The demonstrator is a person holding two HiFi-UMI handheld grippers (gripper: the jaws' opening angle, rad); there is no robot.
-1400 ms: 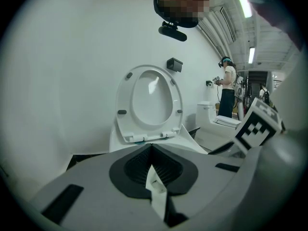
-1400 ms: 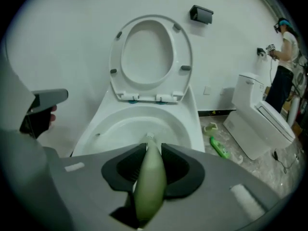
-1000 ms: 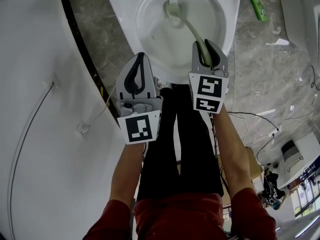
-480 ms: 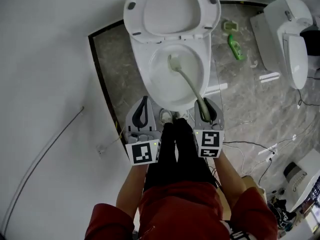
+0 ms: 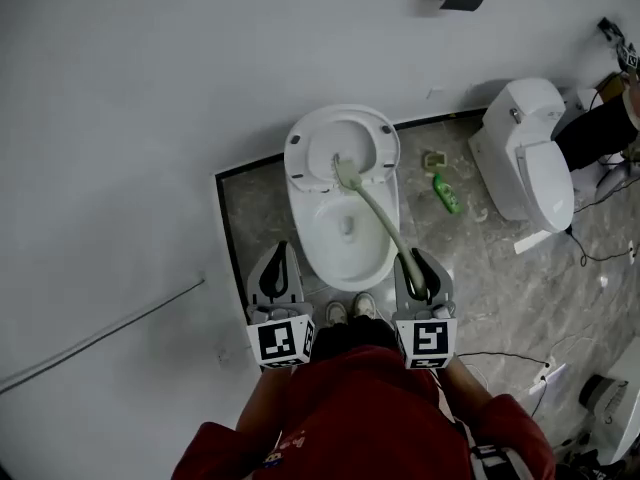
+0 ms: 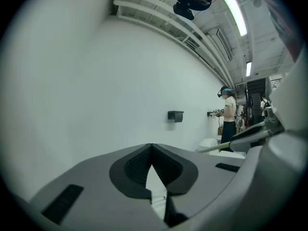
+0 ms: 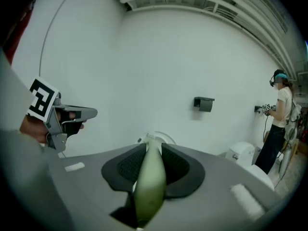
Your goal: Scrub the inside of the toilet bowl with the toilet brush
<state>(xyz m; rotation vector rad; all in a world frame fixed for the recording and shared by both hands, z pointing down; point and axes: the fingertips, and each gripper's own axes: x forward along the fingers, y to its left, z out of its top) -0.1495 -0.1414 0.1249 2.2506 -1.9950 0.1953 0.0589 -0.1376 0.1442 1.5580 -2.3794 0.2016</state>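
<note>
Room: white wall at 12 o'clock, grey marbled floor (image 5: 250,218) underfoot.
Toilet brush (image 5: 373,212): pale green handle clamped in the right gripper (image 5: 412,263); its head sits high at the bowl's 12 o'clock, beside the raised seat (image 5: 340,128).
Toilet bowl (image 5: 300,230): open, straight ahead of the shoes.
Left gripper (image 5: 279,266): at the bowl's 8 o'clock, jaws pressed together on nothing.
Doing it well: tip the head below the rim, press the bristles to the porcelain, sweep round the wall, grip firm against twisting.
Around: green bottle (image 5: 446,194) at 3 o'clock, second toilet (image 5: 530,168) beyond.

Right gripper (image 5: 416,270) seemingly grips toilet brush (image 5: 374,213).
</note>
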